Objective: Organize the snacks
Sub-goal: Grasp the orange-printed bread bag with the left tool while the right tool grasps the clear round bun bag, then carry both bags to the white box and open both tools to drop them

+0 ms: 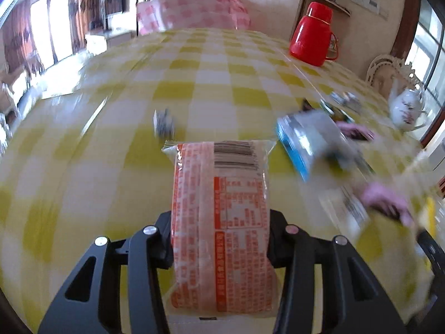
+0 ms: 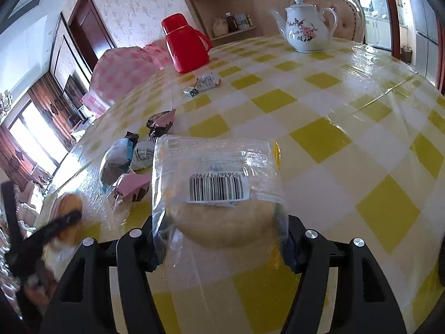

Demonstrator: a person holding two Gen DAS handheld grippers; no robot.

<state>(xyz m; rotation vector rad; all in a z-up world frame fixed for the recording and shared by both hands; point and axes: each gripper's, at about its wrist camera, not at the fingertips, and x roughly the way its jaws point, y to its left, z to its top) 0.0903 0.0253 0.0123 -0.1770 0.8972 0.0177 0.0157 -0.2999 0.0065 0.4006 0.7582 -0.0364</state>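
Both grippers hold packets above a yellow-checked table [image 2: 319, 139].

The left gripper [image 1: 219, 239] clamps an orange packet [image 1: 219, 222], barcode side up, lifted over the cloth. The right gripper [image 2: 219, 239] pinches a clear bag [image 2: 217, 183] with a round cake inside. More snacks [image 2: 133, 156] lie scattered to its left. A red flask [image 2: 185, 44] and a teapot [image 2: 304, 30] stand at the far edge, with shelves behind them.
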